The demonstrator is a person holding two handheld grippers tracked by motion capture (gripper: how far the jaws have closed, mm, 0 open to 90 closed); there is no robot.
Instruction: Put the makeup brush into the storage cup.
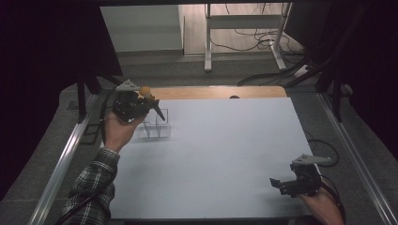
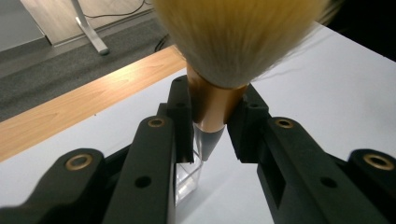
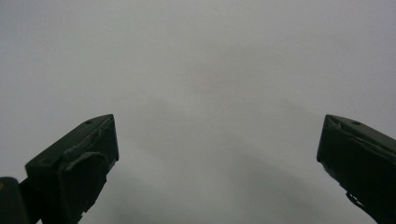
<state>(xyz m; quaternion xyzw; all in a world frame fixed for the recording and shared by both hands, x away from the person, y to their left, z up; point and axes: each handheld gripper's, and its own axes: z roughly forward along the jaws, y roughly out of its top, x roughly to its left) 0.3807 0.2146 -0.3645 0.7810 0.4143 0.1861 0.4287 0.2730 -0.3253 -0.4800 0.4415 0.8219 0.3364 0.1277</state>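
Note:
A makeup brush point(image 2: 212, 105) with pale yellow bristles, a gold ferrule and a grey pointed handle is clamped at the ferrule by my left gripper point(image 2: 215, 95). In the high view the left gripper point(image 1: 141, 105) is lifted at the table's far left, with the brush's point(image 1: 145, 90) head upward and its handle slanting down to the right. The handle tip hangs just above a clear plastic holder point(image 1: 155, 129), also seen under the jaws point(image 2: 189, 177). My right gripper point(image 1: 281, 185) stays low near the front right corner, open, with bare white surface between its jaws point(image 3: 217, 140).
A white board point(image 1: 225, 150) covers the table, with a strip of wood point(image 1: 211, 92) showing along its far edge. Metal rails run down both sides. Desk legs and cables lie on the floor beyond.

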